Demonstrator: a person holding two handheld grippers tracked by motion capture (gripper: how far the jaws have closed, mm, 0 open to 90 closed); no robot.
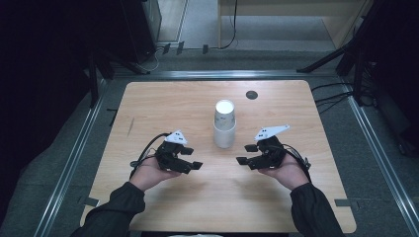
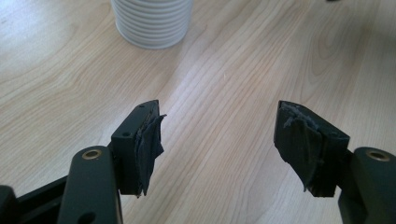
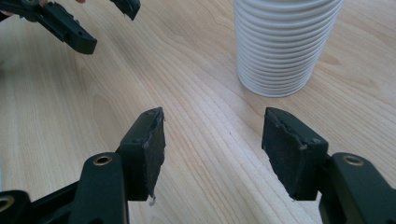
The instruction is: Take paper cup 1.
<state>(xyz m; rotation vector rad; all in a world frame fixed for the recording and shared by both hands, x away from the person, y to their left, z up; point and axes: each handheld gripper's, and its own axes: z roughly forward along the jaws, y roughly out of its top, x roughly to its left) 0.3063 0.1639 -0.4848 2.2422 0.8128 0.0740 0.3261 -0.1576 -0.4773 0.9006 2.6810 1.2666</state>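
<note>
My overhead cam sits above my side of the table [image 1: 148, 98], looking forward and down. Each gripper cam rides low, looking along its jaws, close to the wood. Both catch the stack of white cups [image 2: 152, 22] [image 3: 285, 46] [image 1: 224, 124] mid-table.

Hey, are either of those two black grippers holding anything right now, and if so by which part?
Nothing is held. Both the left gripper and right gripper have only bare table between their jaws, apart from the white ribbed paper cup stack.
</note>
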